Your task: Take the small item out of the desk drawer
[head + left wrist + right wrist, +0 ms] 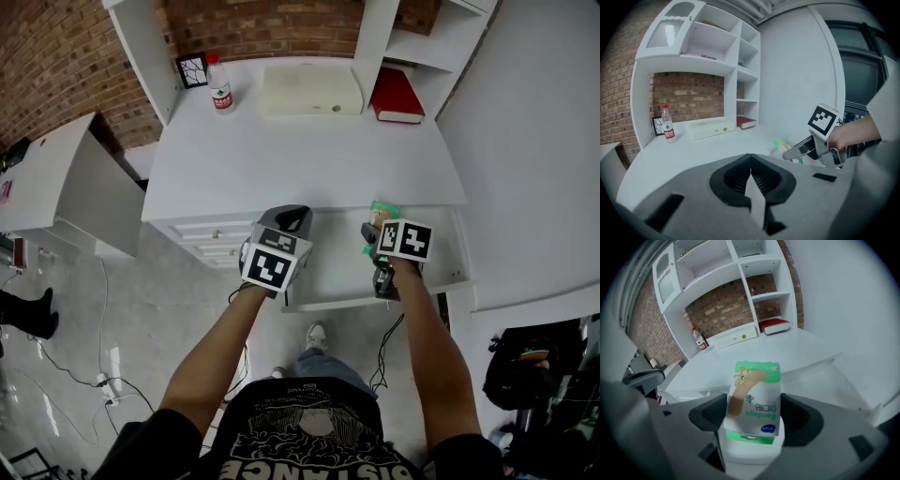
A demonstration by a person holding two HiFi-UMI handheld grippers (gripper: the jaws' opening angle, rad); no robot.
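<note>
Grips box (pixel 754 397) between jaws of right gripper (pixel 752 416), pads pressed on both side faces, nothing else in the grip. Places it at centre right of head view, over open drawer (pixel 337 302), close under the near edge of desk (pixel 309 159); cannot tell whether fully clear of the drawer. Runs long axis in line with the jaws: one end seated deep in the throat, other end poking past the tips toward the desk, printed face up.

Shows left gripper (pixel 751 180) closed tight on nothing, ribbed pads meeting. Puts it to the left of the box in head view, by the drawer's left front, near but apart.

Makes the right side the only one placed to act. Probably calls for a lift up and forward along the box's own axis, onto the desk top. Needs clearance over the desk edge.
</note>
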